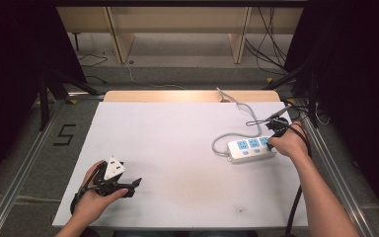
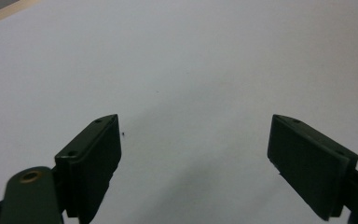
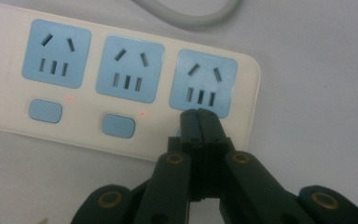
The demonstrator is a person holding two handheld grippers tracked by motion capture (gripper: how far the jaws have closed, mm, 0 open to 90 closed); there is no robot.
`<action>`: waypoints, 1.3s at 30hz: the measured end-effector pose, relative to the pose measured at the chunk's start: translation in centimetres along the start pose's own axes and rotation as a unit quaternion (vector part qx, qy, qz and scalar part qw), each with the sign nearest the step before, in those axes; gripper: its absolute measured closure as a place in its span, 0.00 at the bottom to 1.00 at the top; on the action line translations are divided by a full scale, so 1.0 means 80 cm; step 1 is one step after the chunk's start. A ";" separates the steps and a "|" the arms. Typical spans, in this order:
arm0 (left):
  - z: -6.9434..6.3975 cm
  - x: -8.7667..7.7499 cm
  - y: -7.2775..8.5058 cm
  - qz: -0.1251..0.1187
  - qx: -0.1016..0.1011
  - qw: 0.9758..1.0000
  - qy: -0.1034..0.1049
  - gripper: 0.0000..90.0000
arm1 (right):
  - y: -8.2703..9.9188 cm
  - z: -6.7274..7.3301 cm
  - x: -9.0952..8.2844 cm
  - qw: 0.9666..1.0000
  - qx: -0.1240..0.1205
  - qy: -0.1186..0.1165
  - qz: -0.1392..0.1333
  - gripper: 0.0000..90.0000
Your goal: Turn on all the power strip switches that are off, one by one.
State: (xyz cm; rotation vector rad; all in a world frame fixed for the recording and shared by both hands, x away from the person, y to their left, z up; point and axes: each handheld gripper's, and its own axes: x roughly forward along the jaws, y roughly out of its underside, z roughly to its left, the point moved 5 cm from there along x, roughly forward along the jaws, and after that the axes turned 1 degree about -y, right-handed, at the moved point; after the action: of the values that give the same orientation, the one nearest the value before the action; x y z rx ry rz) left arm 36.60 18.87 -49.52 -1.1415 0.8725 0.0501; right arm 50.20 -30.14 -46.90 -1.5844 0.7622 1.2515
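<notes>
A white power strip (image 1: 251,148) with three blue sockets lies at the right of the white table (image 1: 177,143), its grey cable (image 1: 237,129) looping away behind it. My right gripper (image 1: 271,144) is shut, and in the right gripper view its tips (image 3: 198,112) press down on the strip (image 3: 158,142) just below the end socket (image 3: 203,84), covering what lies there. The two other blue buttons (image 3: 45,110) sit uncovered, each with a small red light beside it. At the front left my left gripper (image 1: 132,187) rests low, open (image 2: 196,120) over bare table with nothing between its fingers.
Black cables and a wire loop (image 1: 256,122) lie just behind the strip near the table's right edge. A wooden strip (image 1: 177,95) borders the far edge. Metal rails run along both sides, and a taped "5" (image 1: 64,134) marks the floor at left.
</notes>
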 end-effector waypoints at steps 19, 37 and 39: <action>0.000 0.000 0.000 0.000 0.001 1.000 0.000 0.19 | -0.001 0.000 0.003 1.000 0.005 0.002 0.008 1.00; -0.001 -0.001 -0.001 -0.001 0.003 1.000 0.000 0.19 | -0.001 0.000 0.004 1.000 0.010 0.001 0.012 1.00; -0.001 -0.001 -0.001 -0.001 0.003 1.000 0.000 0.19 | -0.001 0.000 0.004 1.000 0.011 0.000 0.012 1.00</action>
State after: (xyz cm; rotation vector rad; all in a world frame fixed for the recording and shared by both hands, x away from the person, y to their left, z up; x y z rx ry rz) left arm 36.55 18.80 -49.44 -1.1363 0.8703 0.0453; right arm 50.34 -30.09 -47.23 -1.5624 0.7949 1.2557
